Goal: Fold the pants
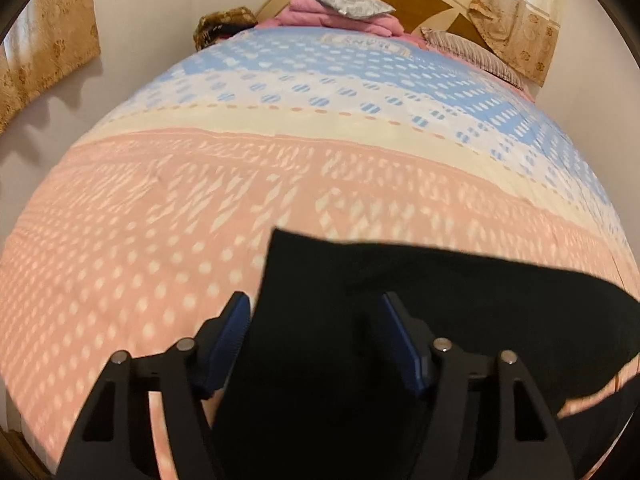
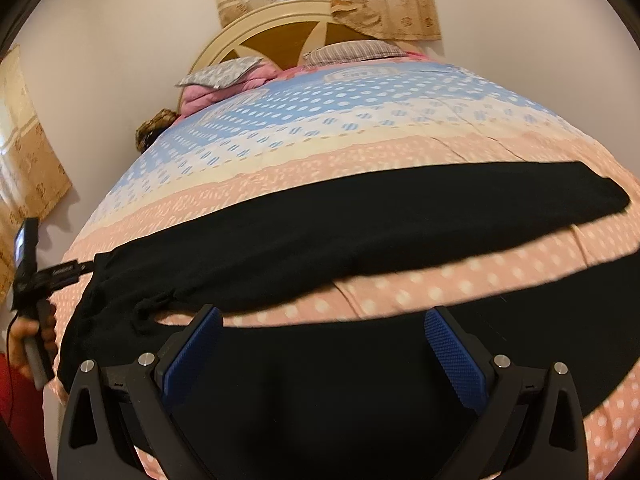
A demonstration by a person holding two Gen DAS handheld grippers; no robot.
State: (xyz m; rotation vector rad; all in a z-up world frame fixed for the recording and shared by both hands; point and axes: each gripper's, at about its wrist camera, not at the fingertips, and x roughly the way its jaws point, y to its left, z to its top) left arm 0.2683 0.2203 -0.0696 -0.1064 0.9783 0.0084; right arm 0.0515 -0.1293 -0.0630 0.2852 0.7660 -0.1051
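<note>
Pants [image 2: 360, 216], black, spread lengthwise across bedspread [image 2: 304, 120]; one leg reaches far right, the other lies nearer, under the right gripper [image 2: 336, 344]. Left gripper [image 1: 316, 336]: jaws apart, straddling the waist corner, pads clear of cloth. Right gripper: jaws wide apart above the near leg, gripping nothing. Pillows [image 1: 340, 0] at headboard [image 2: 280, 40].

Black pants [image 2: 360, 216] lie spread across a bed's pink polka-dot cover, one leg stretched long and flat toward the right, the other nearer the foot edge, drawstring waist bunched at left.
</note>
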